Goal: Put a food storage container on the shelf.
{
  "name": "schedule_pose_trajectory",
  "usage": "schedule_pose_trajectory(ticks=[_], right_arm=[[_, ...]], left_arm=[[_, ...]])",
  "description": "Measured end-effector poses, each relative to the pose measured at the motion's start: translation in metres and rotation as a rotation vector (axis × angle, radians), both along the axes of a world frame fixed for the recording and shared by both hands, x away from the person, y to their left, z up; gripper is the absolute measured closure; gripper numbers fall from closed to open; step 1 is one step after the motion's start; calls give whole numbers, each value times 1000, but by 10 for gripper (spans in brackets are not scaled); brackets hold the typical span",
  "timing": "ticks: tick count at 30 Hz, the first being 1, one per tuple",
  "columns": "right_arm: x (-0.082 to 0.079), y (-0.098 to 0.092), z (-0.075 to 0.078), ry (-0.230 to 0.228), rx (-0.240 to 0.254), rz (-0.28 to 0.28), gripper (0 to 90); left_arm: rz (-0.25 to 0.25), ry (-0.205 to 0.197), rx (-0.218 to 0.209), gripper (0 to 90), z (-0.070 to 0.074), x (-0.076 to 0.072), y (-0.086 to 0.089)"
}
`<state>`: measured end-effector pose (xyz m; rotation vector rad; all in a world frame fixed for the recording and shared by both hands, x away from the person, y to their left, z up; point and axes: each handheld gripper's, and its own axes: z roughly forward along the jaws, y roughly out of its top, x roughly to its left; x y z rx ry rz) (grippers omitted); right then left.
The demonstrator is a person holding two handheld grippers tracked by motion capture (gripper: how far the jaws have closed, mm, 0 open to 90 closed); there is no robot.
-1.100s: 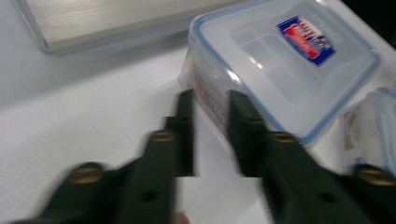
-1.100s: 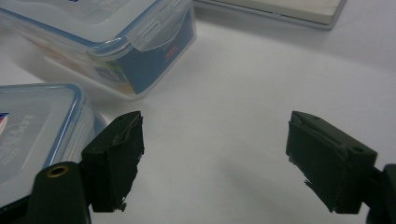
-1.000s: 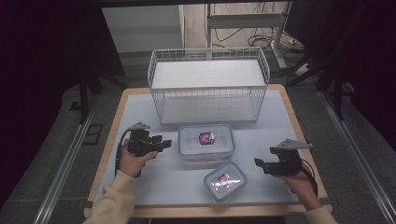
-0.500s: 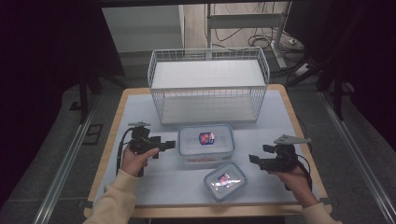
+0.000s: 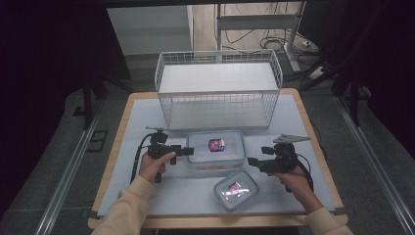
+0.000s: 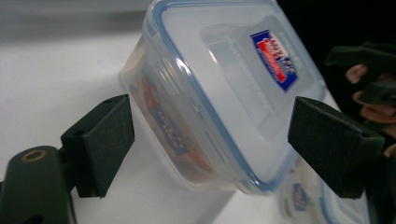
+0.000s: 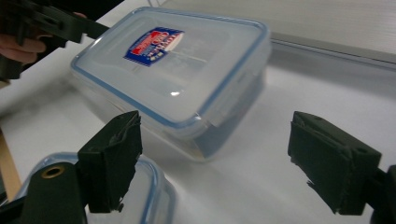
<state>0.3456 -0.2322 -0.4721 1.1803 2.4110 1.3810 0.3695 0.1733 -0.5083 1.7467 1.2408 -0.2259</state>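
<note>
The large lidded container stands between the two grippers, before the wire basket. The left gripper, its jaws just opened wide, straddles one end untouched. The right gripper, likewise open, is aimed at the opposite corner. Both ends should be clamped squarely below the lid rim.

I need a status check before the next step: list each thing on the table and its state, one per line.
Large container: lid on, flat on the table, label up.
Small container: lid on, lying near the table's front edge.
Wire basket: upright, nothing in it.
Left gripper: jaws just opened, open at either side of the large container's end, pads apart from it.
Right gripper: open, nothing between its jaws, aimed at the large container.
</note>
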Motion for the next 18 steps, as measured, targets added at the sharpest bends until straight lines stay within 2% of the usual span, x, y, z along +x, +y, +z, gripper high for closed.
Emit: schedule_pose_trajectory(ticks=[1,2,3,6,8,9,11,12,13,16,17,18], right_arm=[[0,0,0,0,0,0,169],[6,4,0,27,24,7,164],[6,4,0,27,24,7,164],[18,10,-3,74,61,14,153],[32,16,-10,125,92,26,148],[32,16,-10,125,92,26,148],[41,19,-16,162,105,20,139],[49,20,-21,200,123,14,131],[49,20,-21,200,123,14,131],[62,20,-29,265,173,11,128],[62,20,-29,265,173,11,128],[67,22,-32,285,185,14,128]], left_arm=[[-4,5,-10,147,-1,1,-1],[-8,10,-12,149,-1,2,-3],[-13,11,-6,149,-2,3,-4],[-21,23,-10,151,-5,4,-7],[-27,29,-12,154,-7,6,-8],[-27,29,-12,156,-7,6,-8],[-29,33,-14,158,-8,6,-8],[-30,33,-14,161,-8,6,-9],[-32,34,-13,161,-9,6,-9],[-36,41,-14,173,-10,7,-10],[-36,43,-18,173,-10,7,-10],[-38,43,-21,180,-11,8,-10]])
